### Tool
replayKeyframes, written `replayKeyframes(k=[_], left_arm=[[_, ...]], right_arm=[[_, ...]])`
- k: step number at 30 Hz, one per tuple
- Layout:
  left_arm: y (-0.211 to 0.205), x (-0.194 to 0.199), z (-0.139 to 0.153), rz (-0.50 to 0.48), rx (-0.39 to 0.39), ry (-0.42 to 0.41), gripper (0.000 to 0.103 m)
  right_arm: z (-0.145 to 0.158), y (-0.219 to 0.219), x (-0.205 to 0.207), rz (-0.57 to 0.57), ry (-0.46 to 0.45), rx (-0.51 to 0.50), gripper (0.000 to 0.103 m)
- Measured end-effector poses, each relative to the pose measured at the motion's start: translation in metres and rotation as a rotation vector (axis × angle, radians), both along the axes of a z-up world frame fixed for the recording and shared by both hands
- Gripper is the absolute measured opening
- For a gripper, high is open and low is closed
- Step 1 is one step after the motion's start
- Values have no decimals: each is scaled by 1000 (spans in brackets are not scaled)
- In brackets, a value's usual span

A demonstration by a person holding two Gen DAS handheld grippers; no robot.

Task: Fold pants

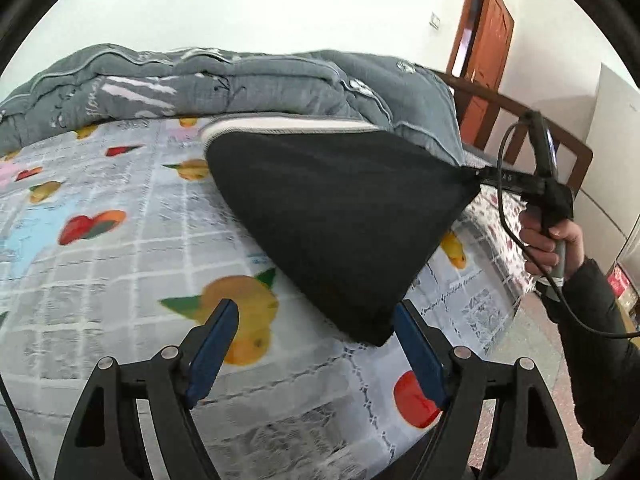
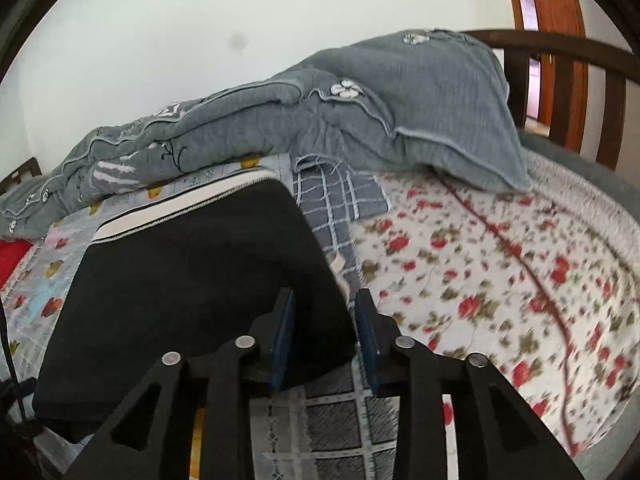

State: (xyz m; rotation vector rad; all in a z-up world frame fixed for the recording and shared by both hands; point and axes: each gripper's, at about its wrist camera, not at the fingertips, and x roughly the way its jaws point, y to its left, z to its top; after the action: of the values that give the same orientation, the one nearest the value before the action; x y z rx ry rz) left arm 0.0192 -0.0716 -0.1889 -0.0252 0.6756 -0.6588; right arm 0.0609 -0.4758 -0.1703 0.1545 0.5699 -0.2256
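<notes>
The black pants (image 1: 340,216), with a white waistband at the far end, lie folded on the fruit-print bed sheet (image 1: 100,248). My left gripper (image 1: 316,320) is open, with the near corner of the pants close to its right finger. In the left wrist view the right gripper (image 1: 478,174) touches the pants' right corner, which is pulled up into a point. In the right wrist view the right gripper (image 2: 325,320) has its fingers apart, with the pants (image 2: 180,280) edge lying between them.
A grey quilt (image 1: 224,80) is bunched along the far side of the bed, with a grey pillow (image 2: 448,108) at the right. A floral sheet (image 2: 500,272) covers the right part. A dark wooden headboard (image 2: 568,60) and a brown door (image 1: 484,48) stand beyond.
</notes>
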Motion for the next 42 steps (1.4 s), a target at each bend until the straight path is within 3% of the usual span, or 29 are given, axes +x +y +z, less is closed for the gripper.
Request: replayKeyframes(k=[6, 8, 10, 12, 14, 16, 18, 21, 26, 32, 35, 37, 40, 42], left_arm=[[-2, 42, 8, 44, -70, 90, 77], [-9, 59, 3, 50, -100, 132, 77], [-20, 78, -10, 57, -116, 208, 76], [-25, 97, -25, 42, -181, 317, 73], [-25, 110, -30, 30, -268, 376, 63], [-29, 122, -32, 43, -278, 418, 40], [-29, 129, -28, 64, -275, 403, 22], [-13, 134, -17, 90, -278, 341, 14], [57, 146, -8, 142, -330, 339, 14], [155, 164, 7, 257, -211, 259, 15], [187, 169, 1, 325, -134, 261, 26], [200, 166, -6, 377, -45, 270, 40], [211, 146, -6, 383, -49, 218, 51], [212, 131, -1, 369, -63, 190, 51]], right_arm=[[1, -11, 25, 35, 18, 112, 47], [-6, -14, 40, 67, 64, 137, 57], [-19, -17, 54, 97, 116, 179, 57], [-26, -20, 58, 136, 126, 229, 59], [-29, -23, 61, 163, 145, 250, 60], [-31, -23, 65, 177, 163, 271, 59], [-30, -20, 68, 186, 173, 266, 57], [-24, -10, 66, 193, 187, 281, 53], [-12, 48, 66, 278, 190, 255, 47], [-21, 143, 91, 425, 190, 303, 43], [-30, 187, 103, 456, 179, 291, 45], [-28, 204, 106, 433, 176, 273, 45], [-14, 215, 90, 374, 109, 192, 45], [-5, 223, 73, 379, 33, 146, 45]])
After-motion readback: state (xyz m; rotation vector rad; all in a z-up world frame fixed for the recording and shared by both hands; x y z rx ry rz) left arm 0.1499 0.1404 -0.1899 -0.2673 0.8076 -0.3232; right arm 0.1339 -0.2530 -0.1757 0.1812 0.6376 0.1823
